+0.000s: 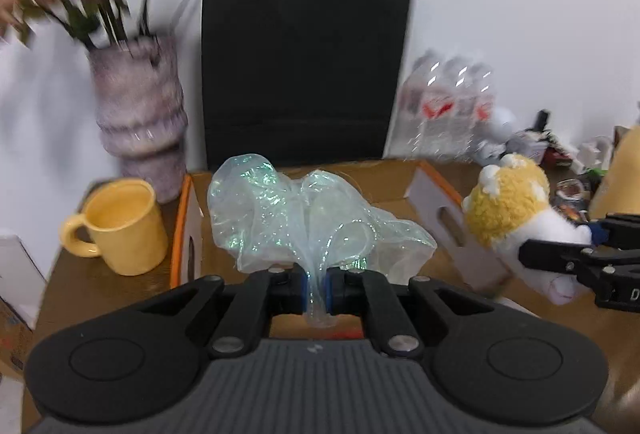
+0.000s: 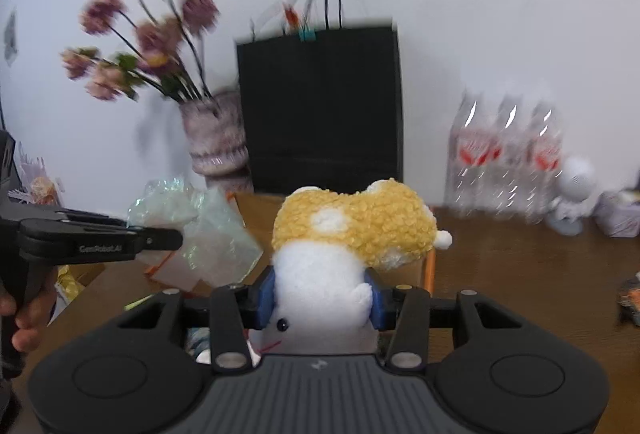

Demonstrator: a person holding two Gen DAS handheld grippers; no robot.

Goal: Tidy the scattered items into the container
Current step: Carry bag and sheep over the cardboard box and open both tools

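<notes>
Table (image 2: 500, 254) brown; wall (image 2: 480, 14) seemingly white

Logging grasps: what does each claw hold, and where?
Left claw pinches the iridescent film at its gathered end; right claw grips the plush toy by its white part.

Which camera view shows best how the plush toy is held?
The right wrist view: the plush toy fills the centre, its white part squeezed between the blue pads of the right tongs. The left wrist view shows the toy only at the right edge, from the side, beside the cardboard box.
</notes>
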